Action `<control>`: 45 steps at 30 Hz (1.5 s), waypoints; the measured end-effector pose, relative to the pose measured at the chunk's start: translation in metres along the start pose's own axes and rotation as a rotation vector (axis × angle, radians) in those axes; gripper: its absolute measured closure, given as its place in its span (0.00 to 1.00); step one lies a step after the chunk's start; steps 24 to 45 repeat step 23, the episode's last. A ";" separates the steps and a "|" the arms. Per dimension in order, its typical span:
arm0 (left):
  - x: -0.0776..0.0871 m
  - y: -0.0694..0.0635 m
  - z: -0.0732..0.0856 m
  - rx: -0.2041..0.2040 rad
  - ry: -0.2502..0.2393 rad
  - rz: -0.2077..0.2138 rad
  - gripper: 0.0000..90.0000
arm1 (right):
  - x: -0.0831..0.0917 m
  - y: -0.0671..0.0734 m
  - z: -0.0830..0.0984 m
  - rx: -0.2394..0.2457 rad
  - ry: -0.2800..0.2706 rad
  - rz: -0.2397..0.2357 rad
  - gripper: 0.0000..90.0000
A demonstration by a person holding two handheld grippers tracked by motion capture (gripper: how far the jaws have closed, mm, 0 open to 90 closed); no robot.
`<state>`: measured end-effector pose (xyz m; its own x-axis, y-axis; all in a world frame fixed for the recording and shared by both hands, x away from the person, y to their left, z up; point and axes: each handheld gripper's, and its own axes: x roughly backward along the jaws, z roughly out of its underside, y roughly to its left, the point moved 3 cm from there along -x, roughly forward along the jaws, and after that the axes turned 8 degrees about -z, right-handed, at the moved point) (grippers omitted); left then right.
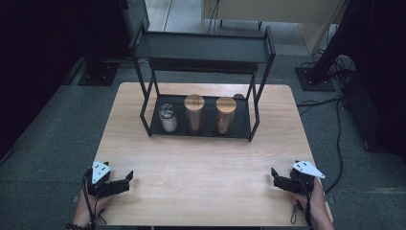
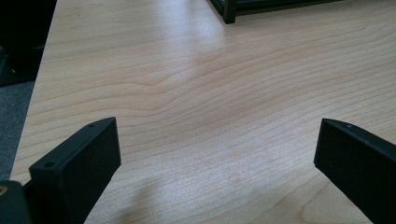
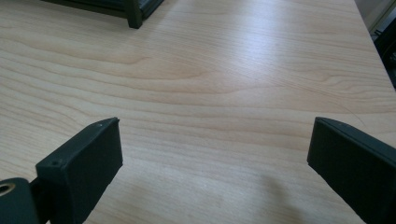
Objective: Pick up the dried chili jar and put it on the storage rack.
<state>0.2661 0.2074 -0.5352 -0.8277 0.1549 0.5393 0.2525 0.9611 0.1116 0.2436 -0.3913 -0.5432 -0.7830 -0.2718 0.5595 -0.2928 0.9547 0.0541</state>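
A black two-tier metal rack [image 1: 201, 48] stands at the far middle of the wooden table [image 1: 201, 163]. On its lower shelf stand three jars: a small one with a metal lid [image 1: 168, 117] at left and two taller ones with wooden lids [image 1: 194, 112] [image 1: 225, 115]. My left gripper [image 1: 125, 181] rests low near the table's front left corner, jaws wide open over bare wood [image 2: 215, 140]. Near the front right corner my right gripper [image 1: 275, 176] is open too, nothing between its fingers [image 3: 79, 163]. Both sit well short of the rack.
A rack foot [image 2: 229, 14] shows at the top of the left gripper view, another foot [image 3: 134, 16] in the right gripper view. Cables [image 1: 325, 100] and black stand bases [image 1: 98, 72] lie on the grey floor around the table.
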 end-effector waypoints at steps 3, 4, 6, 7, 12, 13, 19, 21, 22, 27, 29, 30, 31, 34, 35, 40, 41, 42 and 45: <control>0.000 0.000 0.000 0.001 0.000 0.000 0.01 | 0.003 -0.003 0.002 -0.002 -0.002 0.006 0.03; 0.000 0.000 0.000 0.001 0.001 -0.001 0.01 | 0.004 -0.004 0.002 0.001 -0.001 0.008 0.03; 0.000 0.000 0.000 0.001 0.001 -0.001 0.01 | 0.006 -0.006 0.003 0.000 -0.002 0.011 0.03; 0.000 0.000 0.000 0.001 0.002 -0.002 0.01 | 0.006 -0.007 0.004 -0.001 -0.001 0.013 0.03; 0.000 0.000 0.000 -0.001 0.003 -0.005 0.01 | 0.010 -0.010 0.007 -0.003 -0.002 0.019 0.03; 0.000 0.000 0.000 0.000 0.004 -0.005 0.01 | 0.011 -0.011 0.007 -0.005 -0.003 0.021 0.03; 0.003 -0.003 -0.001 -0.031 -0.065 -0.060 0.01 | 0.019 -0.014 0.009 0.003 0.011 0.018 0.04; 0.003 -0.003 -0.001 -0.032 -0.063 -0.077 0.01 | 0.024 -0.013 0.008 0.018 0.018 0.015 0.04; 0.003 -0.003 -0.002 -0.029 -0.062 -0.082 0.01 | 0.026 -0.013 0.007 0.023 0.021 0.010 0.04; 0.003 -0.003 -0.002 -0.027 -0.063 -0.086 0.01 | 0.029 -0.013 0.006 0.028 0.021 0.009 0.04; 0.003 -0.003 -0.002 -0.027 -0.063 -0.086 0.01 | 0.029 -0.013 0.006 0.028 0.021 0.009 0.04; 0.003 -0.003 -0.002 -0.027 -0.063 -0.086 0.01 | 0.029 -0.013 0.006 0.028 0.021 0.009 0.04; 0.003 -0.003 -0.002 -0.027 -0.063 -0.086 0.01 | 0.029 -0.013 0.006 0.028 0.021 0.009 0.04; 0.003 -0.003 -0.002 -0.027 -0.063 -0.086 0.01 | 0.029 -0.013 0.006 0.028 0.021 0.009 0.04; 0.003 -0.003 -0.002 -0.027 -0.063 -0.086 0.01 | 0.029 -0.013 0.006 0.028 0.021 0.009 0.04; 0.003 -0.003 -0.002 -0.027 -0.063 -0.086 0.01 | 0.029 -0.013 0.006 0.028 0.021 0.009 0.04; 0.003 -0.003 -0.002 -0.027 -0.063 -0.086 0.01 | 0.029 -0.013 0.006 0.028 0.021 0.009 0.04; 0.003 -0.003 -0.002 -0.027 -0.063 -0.086 0.01 | 0.029 -0.013 0.006 0.028 0.021 0.009 0.04; 0.003 -0.003 -0.002 -0.027 -0.063 -0.086 0.01 | 0.029 -0.013 0.006 0.028 0.021 0.009 0.04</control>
